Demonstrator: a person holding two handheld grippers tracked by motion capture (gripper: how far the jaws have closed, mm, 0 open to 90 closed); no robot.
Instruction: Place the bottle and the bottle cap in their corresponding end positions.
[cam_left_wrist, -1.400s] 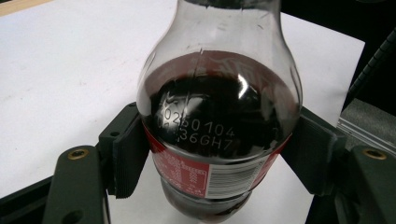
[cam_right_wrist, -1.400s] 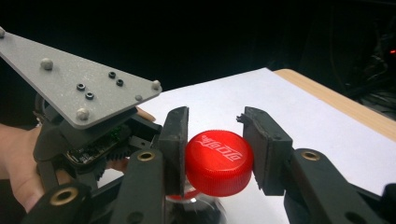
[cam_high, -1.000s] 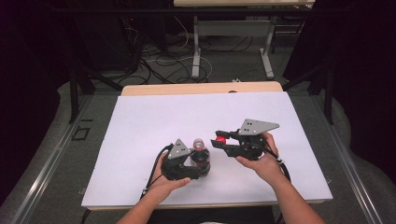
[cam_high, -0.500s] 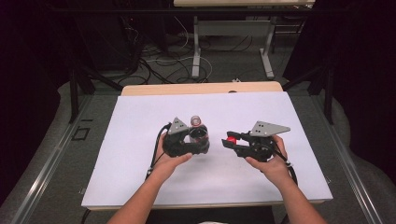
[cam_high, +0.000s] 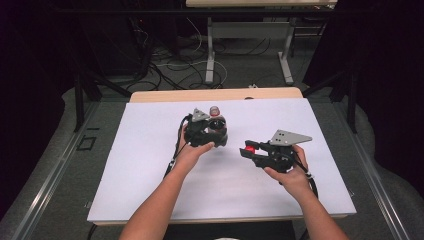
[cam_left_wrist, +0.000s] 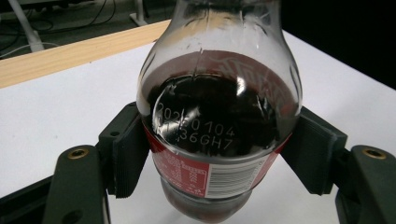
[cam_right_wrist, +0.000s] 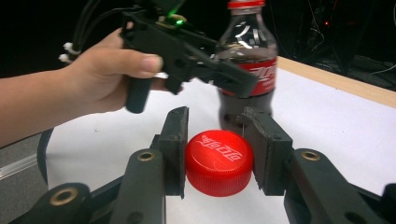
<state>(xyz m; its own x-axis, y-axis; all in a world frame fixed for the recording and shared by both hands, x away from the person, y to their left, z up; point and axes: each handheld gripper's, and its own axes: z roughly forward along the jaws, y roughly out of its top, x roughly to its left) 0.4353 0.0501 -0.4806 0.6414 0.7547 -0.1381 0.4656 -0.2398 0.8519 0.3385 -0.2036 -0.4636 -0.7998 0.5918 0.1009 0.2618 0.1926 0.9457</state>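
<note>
A cola bottle (cam_high: 215, 113) with dark liquid and a red label stands upright on the white table sheet (cam_high: 140, 165), left of centre. My left gripper (cam_high: 218, 132) is shut on its body; in the left gripper view both pads (cam_left_wrist: 128, 154) press the bottle (cam_left_wrist: 219, 116) just above the label. To the right, my right gripper (cam_high: 248, 150) is shut on a red screw cap (cam_high: 249, 147). In the right gripper view the cap (cam_right_wrist: 218, 161) sits between the pads (cam_right_wrist: 175, 149), held just above the sheet. Beyond it are the bottle (cam_right_wrist: 247, 56) and the left gripper (cam_right_wrist: 233, 77).
A bare wooden strip of the table (cam_high: 215, 94) runs along the far edge of the sheet. Beyond it stand the legs of another table (cam_high: 210, 55), with loose cables (cam_high: 170, 65) on the floor. Dark surroundings flank both sides.
The left hand has carried the bottle away from the person, toward the far side of the sheet. The right gripper with the cap has shifted slightly right, so bottle and cap are now farther apart.
</note>
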